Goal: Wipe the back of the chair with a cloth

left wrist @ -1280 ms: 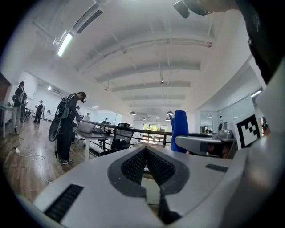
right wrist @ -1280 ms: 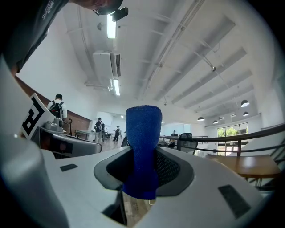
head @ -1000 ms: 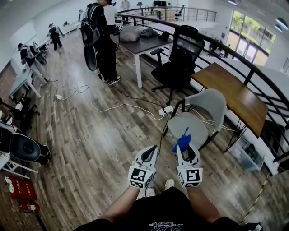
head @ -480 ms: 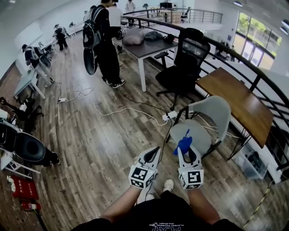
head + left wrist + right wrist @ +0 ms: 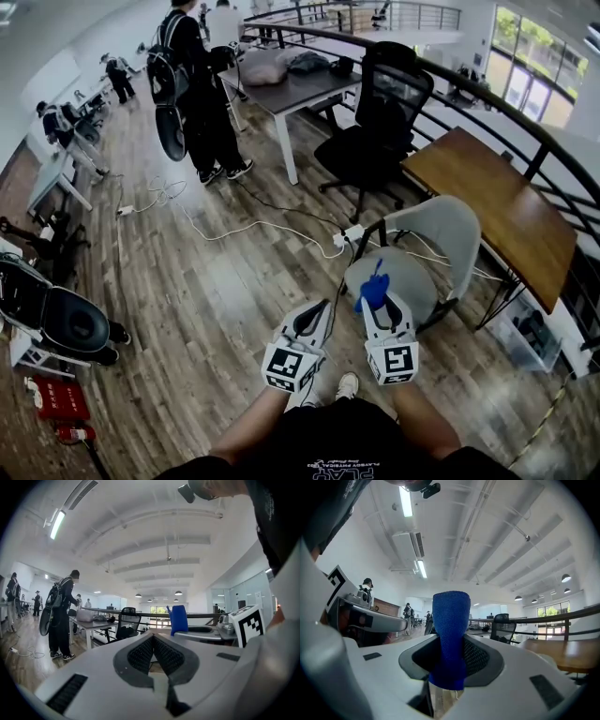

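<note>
Two pairs of jaws are seen in different states. The jaws of the right gripper [image 5: 449, 656] are clamped on a blue cloth [image 5: 451, 620], which stands upright between them and rises above the tips. The jaws of the left gripper [image 5: 153, 641] are together, pad against pad, and nothing is held between them. Both grippers are held side by side close to the body, pointing forward.

The grey chair [image 5: 441, 230] is found just ahead of the right gripper. Its seat is turned roughly toward the person, so the backrest is on the far side, next to a wooden table [image 5: 487, 202]. The cloth is not in contact with any part of the chair. The step in hand is judged to be the approach: the cloth is gripped, but the wiping is not yet begun. For the next move, the right gripper must probably be carried over the seat and raised to the backrest, so that the free end of the cloth can be pressed on it.

Some things are to be minded. A white cable [image 5: 253, 225] and a power strip [image 5: 349, 232] lie on the floor just beside the chair legs and could be stepped on. Little room may be left behind the backrest by the wooden table. A black office chair [image 5: 380, 122] and a person with a backpack [image 5: 197, 84] are farther off and are not expected to be in the way.
</note>
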Tool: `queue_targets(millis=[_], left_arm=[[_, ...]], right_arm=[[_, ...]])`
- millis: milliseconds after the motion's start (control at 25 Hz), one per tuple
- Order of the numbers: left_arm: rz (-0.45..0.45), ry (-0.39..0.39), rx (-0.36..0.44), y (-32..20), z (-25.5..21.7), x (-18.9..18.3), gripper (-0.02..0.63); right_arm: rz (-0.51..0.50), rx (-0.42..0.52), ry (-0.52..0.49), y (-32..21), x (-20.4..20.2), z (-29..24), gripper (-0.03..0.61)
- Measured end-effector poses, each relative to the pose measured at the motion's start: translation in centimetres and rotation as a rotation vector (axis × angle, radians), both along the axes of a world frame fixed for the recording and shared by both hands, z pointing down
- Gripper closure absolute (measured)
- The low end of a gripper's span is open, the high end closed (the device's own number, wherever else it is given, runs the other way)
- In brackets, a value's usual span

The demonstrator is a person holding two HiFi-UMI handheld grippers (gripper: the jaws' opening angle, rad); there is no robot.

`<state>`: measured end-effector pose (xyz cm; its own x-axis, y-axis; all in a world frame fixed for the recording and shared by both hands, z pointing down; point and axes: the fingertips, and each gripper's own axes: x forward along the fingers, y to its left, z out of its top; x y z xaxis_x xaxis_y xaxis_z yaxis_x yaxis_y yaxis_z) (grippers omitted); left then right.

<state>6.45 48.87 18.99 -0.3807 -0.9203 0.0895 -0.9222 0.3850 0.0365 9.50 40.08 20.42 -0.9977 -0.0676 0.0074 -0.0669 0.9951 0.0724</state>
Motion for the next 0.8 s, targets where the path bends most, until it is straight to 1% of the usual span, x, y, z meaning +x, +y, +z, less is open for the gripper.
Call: queue_targets(millis=[240,360,520,640,800], left_arm=[[0.015,0.033,-0.019,-2.3,1.2,-1.4,0.611],[0.016,0.048,-0.009,-2.7,1.1,-2.2,0.611],[0.021,0.06,-0.001,-3.4,1.3,-4.3,0.611],[0.052,0.072,0.002,-4.2,1.7,-6.1,0.611],[0.108,0.068,0.001,-4.8,1.7,-9.4,0.612]], right_arm=[[0.006,-0.02,0.006,-2.0,-1.3,0.2,0.449],[0.011,-0.026,0.012,-2.6,-1.8,0.4,0.449],[0.031,-0.034,0.008,-3.3,-3.2,0.3,0.449],[0.051,-0.033,0.006,-3.6,-5.2,0.3,0.449],[0.109,-0.044,0.002,-3.8,-8.3,0.0,0.449]])
